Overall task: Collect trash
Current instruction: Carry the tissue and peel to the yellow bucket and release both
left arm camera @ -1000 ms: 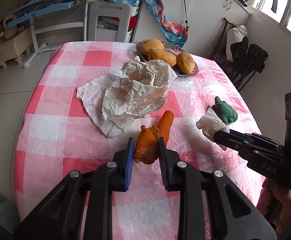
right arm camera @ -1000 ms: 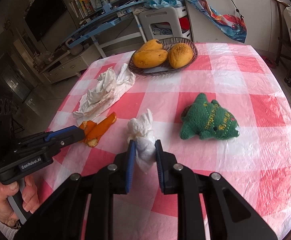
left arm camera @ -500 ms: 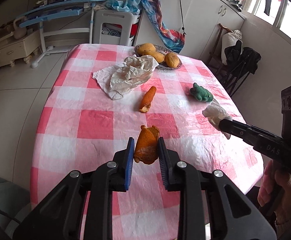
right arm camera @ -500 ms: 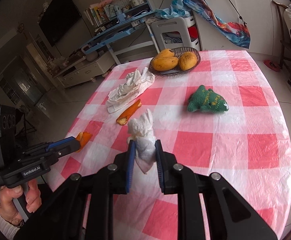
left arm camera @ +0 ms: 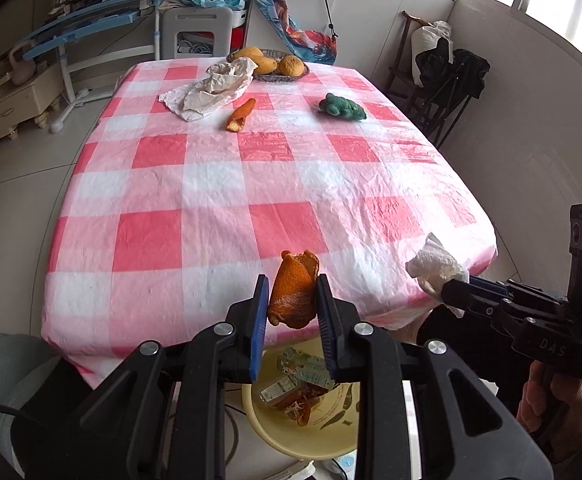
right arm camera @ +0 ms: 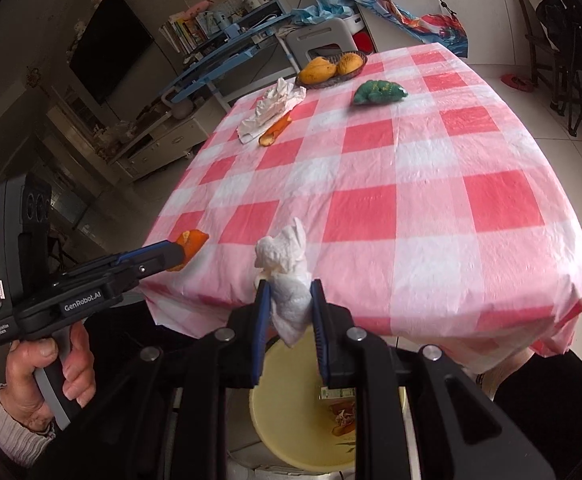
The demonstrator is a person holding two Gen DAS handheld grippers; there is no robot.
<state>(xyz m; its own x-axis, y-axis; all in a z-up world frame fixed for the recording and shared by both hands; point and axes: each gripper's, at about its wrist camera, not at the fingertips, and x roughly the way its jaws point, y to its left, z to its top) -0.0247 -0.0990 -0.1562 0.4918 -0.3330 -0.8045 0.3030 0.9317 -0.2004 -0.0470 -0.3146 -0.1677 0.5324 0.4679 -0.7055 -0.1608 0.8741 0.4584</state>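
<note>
Checked pink desk behind, I hold both loads above the yellow bin: left gripper jaws clamp orange peel, right gripper jaws pinch crumpled tissue. Best centre each over the bin before letting go.

Peel strip beside crumpled paper, fruit basket behind, table

Both black grippers, the left gripper and right gripper, are showing blue ribbed pads, silver round screws and white lettering, while the left hand is wearing what seems a pale ribbed knit cuff.
</note>
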